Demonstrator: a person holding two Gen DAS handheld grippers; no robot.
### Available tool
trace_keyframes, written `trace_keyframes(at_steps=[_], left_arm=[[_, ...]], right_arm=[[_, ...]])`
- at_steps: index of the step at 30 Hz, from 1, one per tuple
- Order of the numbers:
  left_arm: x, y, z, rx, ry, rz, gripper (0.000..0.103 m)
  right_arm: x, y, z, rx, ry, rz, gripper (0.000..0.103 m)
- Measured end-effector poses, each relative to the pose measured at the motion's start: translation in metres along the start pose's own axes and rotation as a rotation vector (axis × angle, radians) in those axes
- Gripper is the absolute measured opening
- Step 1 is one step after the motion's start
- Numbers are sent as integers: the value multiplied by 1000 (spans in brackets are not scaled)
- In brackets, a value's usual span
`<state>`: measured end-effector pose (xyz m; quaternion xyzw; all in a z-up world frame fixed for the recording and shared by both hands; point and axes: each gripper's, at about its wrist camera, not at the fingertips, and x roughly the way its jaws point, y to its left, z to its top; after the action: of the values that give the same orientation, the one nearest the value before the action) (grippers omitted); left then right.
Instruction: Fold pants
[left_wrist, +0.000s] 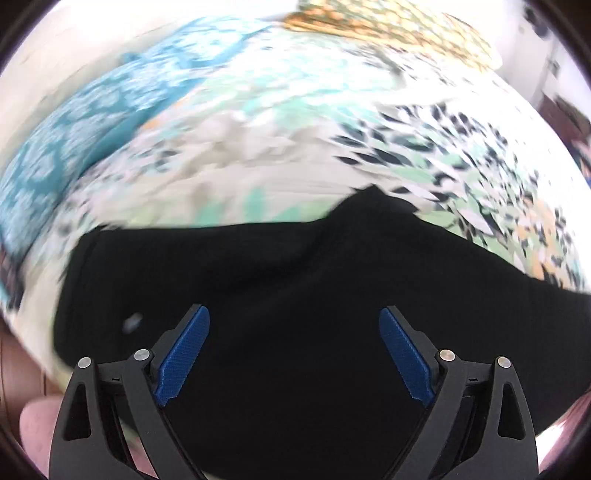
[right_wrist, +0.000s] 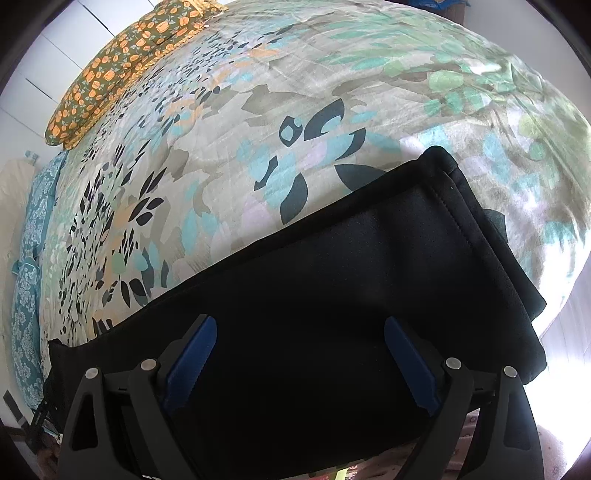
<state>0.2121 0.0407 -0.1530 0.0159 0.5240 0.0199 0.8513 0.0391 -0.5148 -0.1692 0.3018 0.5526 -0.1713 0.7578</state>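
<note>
The black pants (left_wrist: 295, 280) lie flat on a floral bedspread (left_wrist: 258, 155), folded into a long dark band. In the right wrist view the pants (right_wrist: 332, 280) run diagonally, with a stitched hem end at the upper right. My left gripper (left_wrist: 294, 314) is open, its blue pads spread wide just above the black cloth, holding nothing. My right gripper (right_wrist: 300, 325) is also open above the pants, empty. The left wrist view is blurred by motion.
The bedspread (right_wrist: 258, 110) is grey with teal and black leaves. An orange floral pillow (right_wrist: 125, 59) lies at the far left; it also shows in the left wrist view (left_wrist: 388, 29). A teal patterned pillow (left_wrist: 92, 122) lies at the left bed edge (right_wrist: 29, 258).
</note>
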Motion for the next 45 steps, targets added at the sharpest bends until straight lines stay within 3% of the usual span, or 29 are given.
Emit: trace_keyframes(at_steps=[1, 3, 4, 5, 6, 8, 11, 14, 16, 19, 21, 23, 25, 27, 29, 31, 33, 36, 42, 44, 45], left_arm=[[9, -6, -2, 21, 15, -36, 94], [32, -35, -18, 93, 149, -169, 96], [31, -56, -34, 177, 144, -141, 101], [23, -70, -47, 249, 89, -107, 101], [14, -86, -62, 326, 61, -131, 101], [1, -107, -79, 411, 78, -205, 101], [-7, -117, -84, 466, 79, -230, 100], [-7, -107, -75, 366, 103, -277, 99], [-13, -93, -60, 294, 57, -277, 99], [-13, -53, -20, 129, -38, -198, 99], [0, -20, -3, -3, -34, -168, 99], [24, 5, -2, -83, 20, -102, 99], [50, 15, -20, -88, 88, -33, 100], [44, 13, -34, -34, 11, -13, 101], [45, 4, -33, -20, 22, 22, 102], [50, 1, -28, -50, 28, 19, 103], [42, 6, -33, -70, 19, 15, 103], [39, 11, -36, -68, 22, 22, 103], [42, 22, -32, -78, 31, 38, 103], [42, 22, -32, -82, 31, 44, 103], [42, 21, -32, -86, 30, 49, 103]], right_arm=[[-1, 0, -1, -1, -2, 0, 92], [-3, -2, -4, -2, -7, 0, 92], [-4, -2, -5, 0, -10, 1, 92], [-6, -4, -6, 4, -13, 7, 92], [-6, -5, -7, 9, -15, 11, 92], [-7, -8, -6, 21, -18, 12, 92], [-5, -7, -3, 27, -15, 11, 92], [-5, -4, -3, 22, -18, 21, 92], [-7, -4, -4, 20, -26, 29, 92], [-9, -6, -5, 29, -40, 46, 92], [-22, -12, -4, 62, -104, 105, 92], [-42, -23, 2, 95, -179, 197, 92], [-61, -40, 12, 148, -227, 254, 92], [-75, -61, 27, 173, -241, 227, 92], [-81, -82, 43, 169, -231, 161, 92], [-73, -99, 59, 137, -152, 127, 92], [-58, -112, 71, 96, -57, 150, 91], [-43, -114, 77, -30, 13, 142, 80], [-30, -68, 63, -420, 71, 41, 57], [-23, -62, 63, -454, 62, -8, 55], [-20, -61, 64, -456, 52, -14, 48]])
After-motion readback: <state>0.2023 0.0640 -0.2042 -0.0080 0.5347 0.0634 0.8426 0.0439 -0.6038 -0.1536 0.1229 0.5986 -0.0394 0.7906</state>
